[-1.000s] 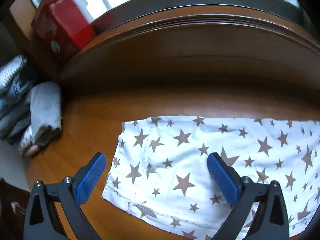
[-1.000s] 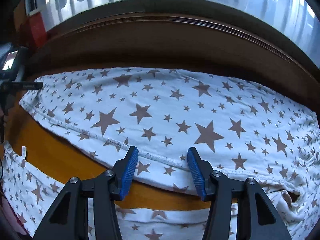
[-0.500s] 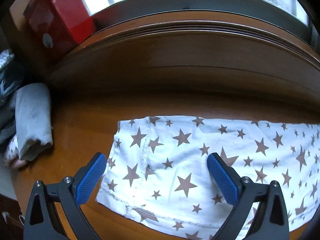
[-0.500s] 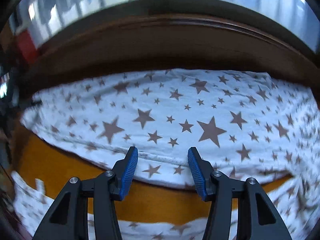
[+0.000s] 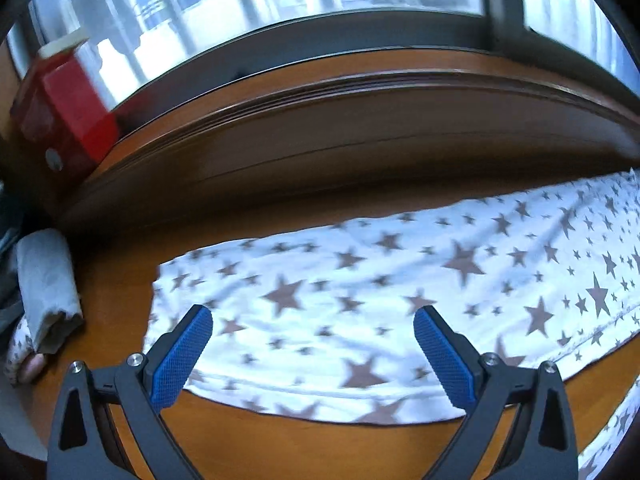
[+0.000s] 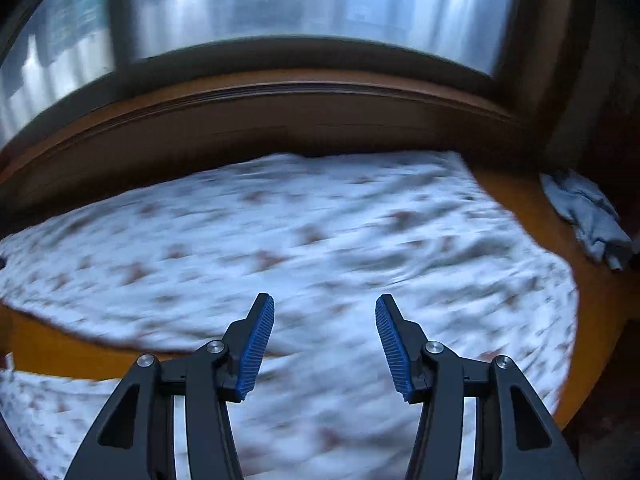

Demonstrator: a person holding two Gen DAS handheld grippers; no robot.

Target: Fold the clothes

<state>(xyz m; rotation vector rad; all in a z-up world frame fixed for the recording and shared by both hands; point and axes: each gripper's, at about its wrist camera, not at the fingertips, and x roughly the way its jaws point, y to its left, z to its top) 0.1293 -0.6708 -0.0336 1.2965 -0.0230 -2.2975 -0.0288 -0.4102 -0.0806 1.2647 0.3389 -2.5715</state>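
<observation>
White trousers with brown stars lie flat on the orange-brown wooden table. In the left wrist view one leg runs from lower left to upper right, and a strip of the other leg shows at the lower right. My left gripper hangs open over the near hem of that leg, nothing between its blue pads. In the blurred right wrist view the trousers fill the middle, and my right gripper stands open above the cloth, holding nothing.
A folded grey garment lies at the table's left edge on a small pile. A red box stands on the window sill at the back left. A crumpled grey cloth lies at the right end. A raised wooden sill borders the far side.
Both grippers have swung to the right over the trousers. The left view now shows more of the leg's length; the right view now reaches the garment's right end and the grey cloth.
</observation>
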